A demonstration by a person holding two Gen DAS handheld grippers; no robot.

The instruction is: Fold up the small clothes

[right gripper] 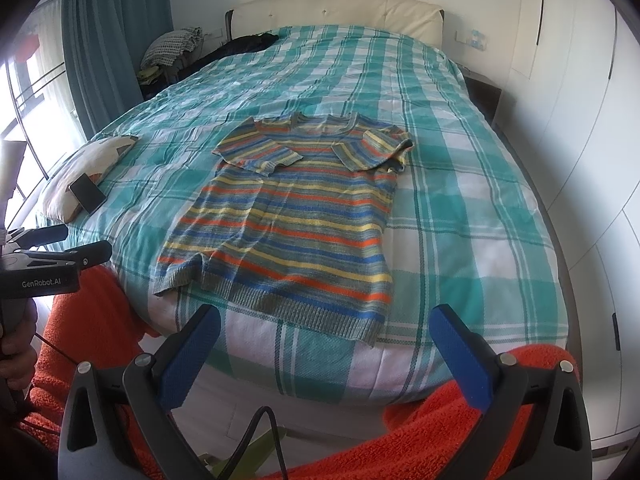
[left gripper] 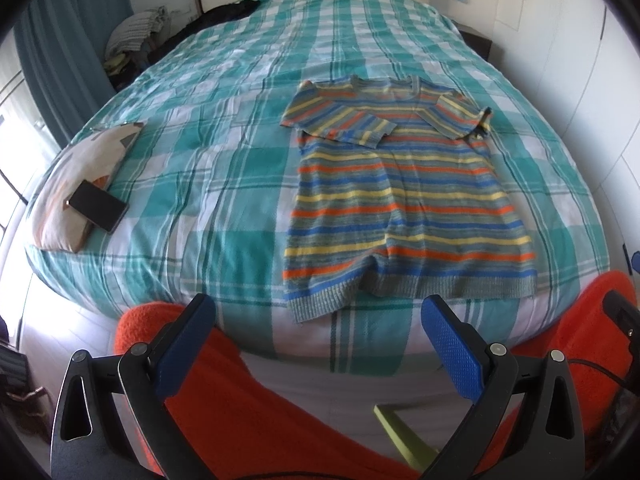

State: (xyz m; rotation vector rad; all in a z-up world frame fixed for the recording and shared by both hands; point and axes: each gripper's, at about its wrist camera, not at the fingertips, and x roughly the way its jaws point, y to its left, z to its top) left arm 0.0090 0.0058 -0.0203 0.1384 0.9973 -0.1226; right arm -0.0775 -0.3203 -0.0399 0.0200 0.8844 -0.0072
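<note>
A striped knit sweater (left gripper: 404, 196) in blue, orange, yellow and grey lies flat on the green-and-white checked bed cover (left gripper: 224, 168). Both its sleeves are folded in across the chest. Its hem is nearest me. It also shows in the right wrist view (right gripper: 288, 220). My left gripper (left gripper: 320, 312) is open and empty, held just short of the hem at the bed's near edge. My right gripper (right gripper: 328, 320) is open and empty, also just short of the hem. The left gripper's body (right gripper: 52, 264) shows at the left edge of the right wrist view.
A pillow (left gripper: 80, 176) with a dark phone (left gripper: 98, 205) on it lies at the bed's left side. Dark clothes (left gripper: 224, 14) and a pile of laundry (left gripper: 136, 34) sit near the headboard. Orange fabric (left gripper: 248, 408) lies below the grippers. White wardrobe doors (right gripper: 580, 120) stand at right.
</note>
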